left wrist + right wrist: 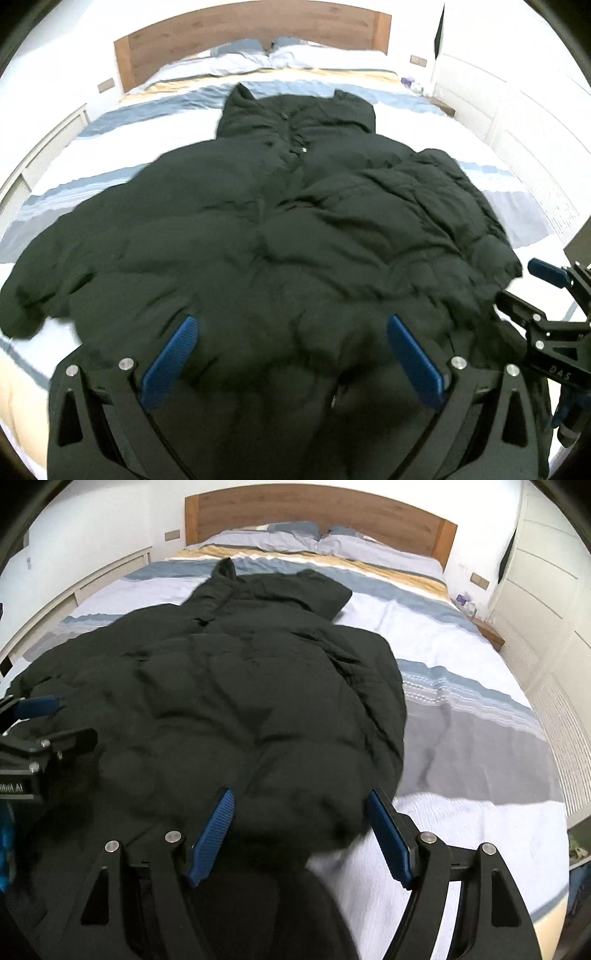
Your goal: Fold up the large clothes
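A black puffer jacket (258, 229) lies front-up on the bed, collar toward the headboard. One sleeve (436, 192) is folded across the body and the other sleeve (33, 295) stretches out to the left. My left gripper (291, 321) hovers over the jacket's hem, its blue pads (170, 362) wide apart and open. My right gripper (301, 794) is open over the hem's right corner (332, 827). That fabric lies between the pads, and white bedspread shows beside the right pad (391, 842). Each gripper shows at the edge of the other's view.
The bed carries a striped blue, grey and white cover (461, 709) with pillows (280, 535) under a wooden headboard (314, 506). A low white unit (92, 579) runs along the left, white wardrobe doors (546, 602) along the right, and a small bedside shelf (487, 631) holds items.
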